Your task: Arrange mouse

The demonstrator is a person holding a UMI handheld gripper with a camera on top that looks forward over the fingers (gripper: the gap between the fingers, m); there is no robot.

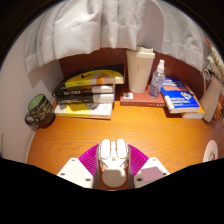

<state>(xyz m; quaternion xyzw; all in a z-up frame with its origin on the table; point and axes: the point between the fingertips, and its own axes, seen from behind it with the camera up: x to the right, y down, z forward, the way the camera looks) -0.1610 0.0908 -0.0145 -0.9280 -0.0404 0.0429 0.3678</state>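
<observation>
A white computer mouse [112, 160] sits between my two fingers, its buttons pointing away from me toward the desk's back. The magenta pads [90, 158] press against both of its sides, so the gripper [112, 168] is shut on the mouse. It is held low over the front part of the wooden desk [130, 130]. The mouse's underside is hidden.
A stack of books [88, 92] lies at the back left with a dark mug [40, 108] beside it. A white container [141, 70], a spray bottle [158, 78] and a blue-covered book [181, 96] stand at the back right. A white curtain [100, 30] hangs behind.
</observation>
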